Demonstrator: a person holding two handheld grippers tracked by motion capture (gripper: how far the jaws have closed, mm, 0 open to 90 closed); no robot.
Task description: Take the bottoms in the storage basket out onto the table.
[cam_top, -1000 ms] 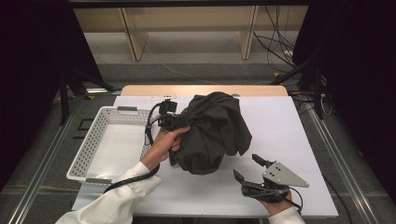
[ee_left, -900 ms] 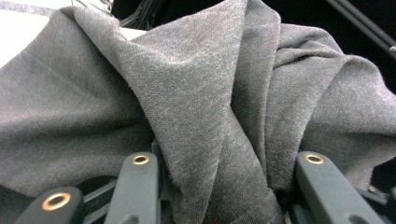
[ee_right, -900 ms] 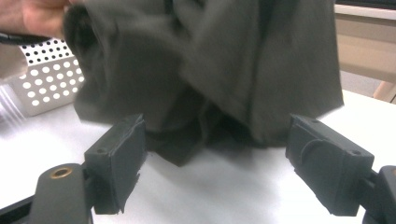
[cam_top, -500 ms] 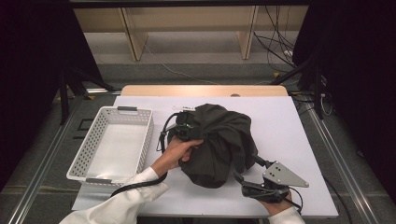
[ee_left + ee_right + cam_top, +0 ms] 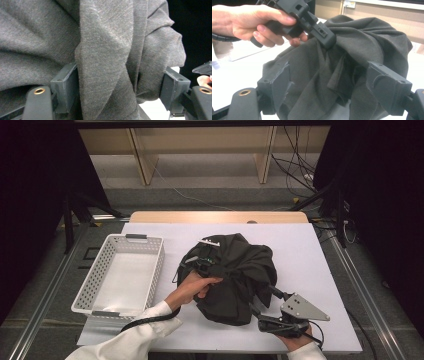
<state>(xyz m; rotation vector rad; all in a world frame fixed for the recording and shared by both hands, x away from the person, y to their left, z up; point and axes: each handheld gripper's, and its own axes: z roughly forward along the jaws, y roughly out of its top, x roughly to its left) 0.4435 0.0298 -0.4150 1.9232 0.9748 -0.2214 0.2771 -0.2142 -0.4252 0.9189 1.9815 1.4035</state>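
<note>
Most of the risk sits in the big thing, the dark garment, heaped in a loose mound on the white table between my two tongs. The left tongs are buried in the side of it, and the right tongs are at its near lower edge. It is bunched, not spread, so I judge that any pull from either side could drag the whole heap along instead of opening it. A hard pull towards the right tongs might take it to the table's near edge.

Beyond the left tongs, on the far side from the cloth, stands the white basket, apart from the garment. A sleeve or hem swept that way could catch its rim and shove it.

My left tongs have just been opening. Their jaws stand wide with a thick fold of cloth between them, and I don't see the pads pressing it. As I back out, that fold could snag on a jaw corner and ride along.

My right tongs are open too, with cloth lying loosely between the jaws. If I close there I may pinch several layers at once, not one edge.
</note>
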